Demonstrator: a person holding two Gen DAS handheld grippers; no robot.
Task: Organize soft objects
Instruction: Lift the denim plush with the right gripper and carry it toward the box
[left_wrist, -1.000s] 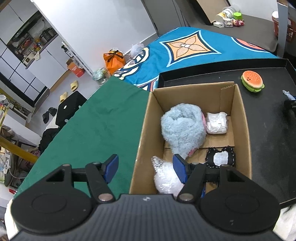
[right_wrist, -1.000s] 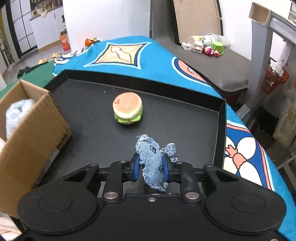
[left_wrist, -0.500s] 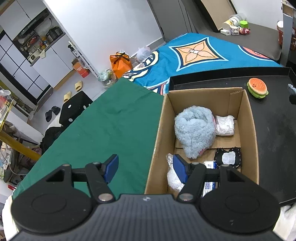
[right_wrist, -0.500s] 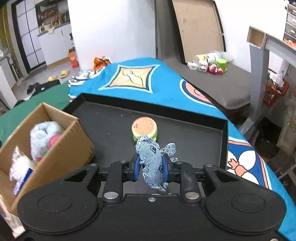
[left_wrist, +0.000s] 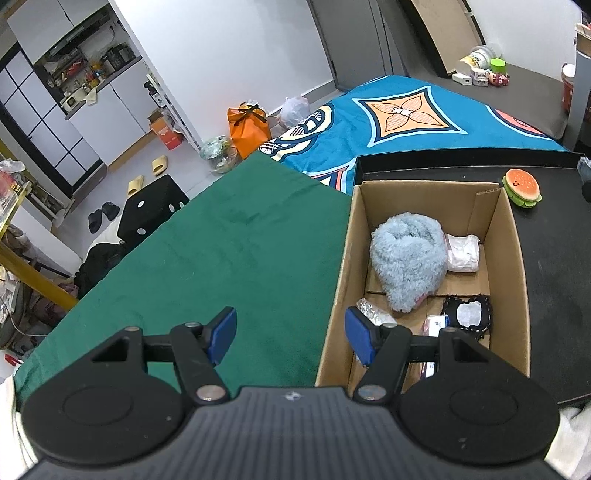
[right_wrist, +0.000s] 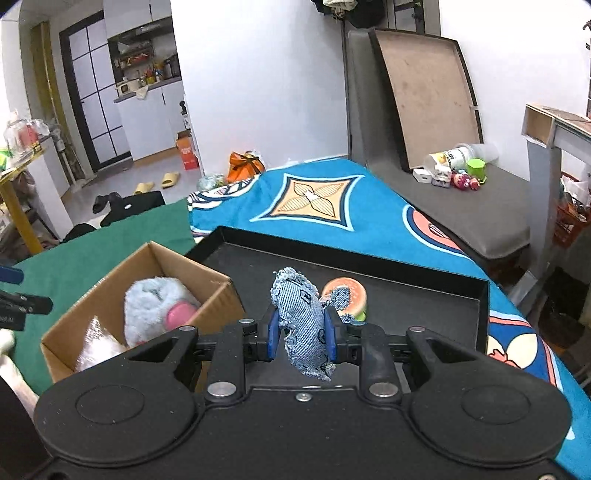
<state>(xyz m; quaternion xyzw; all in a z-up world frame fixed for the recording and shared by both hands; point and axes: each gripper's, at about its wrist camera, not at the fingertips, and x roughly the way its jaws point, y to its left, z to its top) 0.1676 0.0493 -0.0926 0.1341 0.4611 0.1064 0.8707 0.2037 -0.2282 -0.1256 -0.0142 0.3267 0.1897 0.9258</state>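
Note:
My right gripper (right_wrist: 301, 338) is shut on a blue denim pouch (right_wrist: 301, 325) and holds it high above the black tray (right_wrist: 443, 306). A burger-shaped soft toy (right_wrist: 349, 291) lies on the tray beyond it, partly hidden by the pouch; it also shows in the left wrist view (left_wrist: 521, 186). The cardboard box (left_wrist: 511, 258) holds a fluffy light-blue plush (left_wrist: 406, 266), a white packet (left_wrist: 463, 253), a clear plastic bag (left_wrist: 371, 314) and a black-framed pad (left_wrist: 468, 314). My left gripper (left_wrist: 290, 338) is open and empty, above the box's left wall and the green cloth (left_wrist: 221, 266).
A blue patterned blanket (left_wrist: 406, 122) lies behind the tray. A grey bench (right_wrist: 461, 206) at the back right carries small toys and cups. The floor at far left holds an orange bag (left_wrist: 248, 125), slippers and a black cube stool (left_wrist: 153, 208).
My right gripper has risen with the denim pouch, so the tray and box look lower and farther. My left gripper has lifted and drawn back from the box, still open.

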